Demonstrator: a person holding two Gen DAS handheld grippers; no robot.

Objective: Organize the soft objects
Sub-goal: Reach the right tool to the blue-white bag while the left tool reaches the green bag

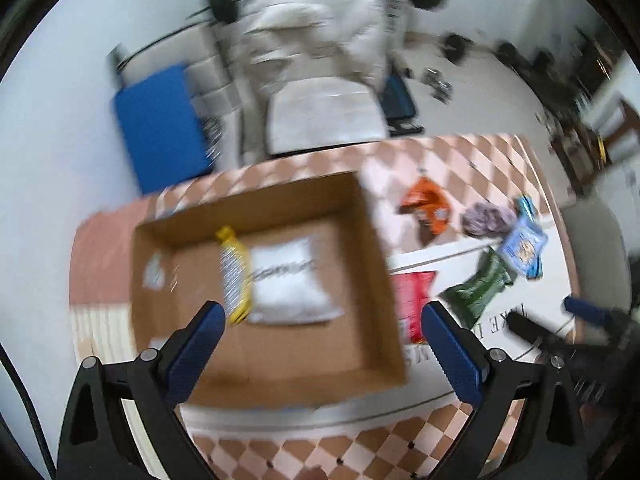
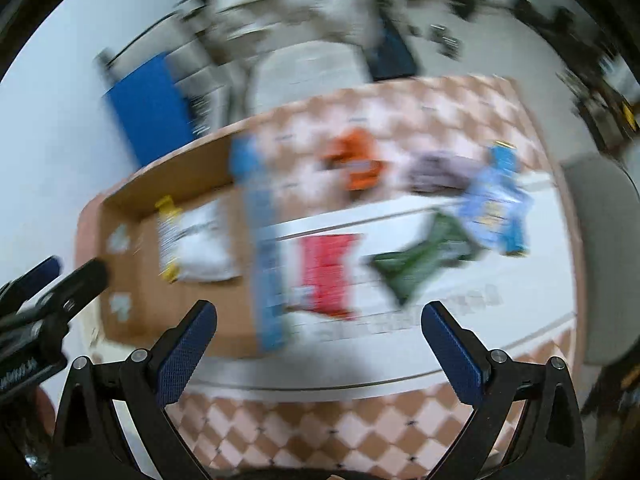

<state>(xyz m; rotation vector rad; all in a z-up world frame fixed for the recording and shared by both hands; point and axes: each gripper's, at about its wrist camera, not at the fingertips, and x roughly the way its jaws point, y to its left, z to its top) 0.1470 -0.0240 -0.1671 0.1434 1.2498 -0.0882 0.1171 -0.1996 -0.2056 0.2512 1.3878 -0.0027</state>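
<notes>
Overall: two packets in cardboard box [image 1: 260,364]; five on table [image 1: 460,160]; both grippers [image 1: 320,320] [image 2: 320,320] spread, empty.

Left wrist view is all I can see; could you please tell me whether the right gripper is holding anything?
Observer: No. The right gripper is open, with nothing between its jaws.
Operator: Thank you. The red crinkly packet is half hidden behind the wall of the brown cardboard box here; is it inside?
Observer: No. The right wrist view shows it whole, lying outside the box on the white mat, just right of that wall.
</notes>
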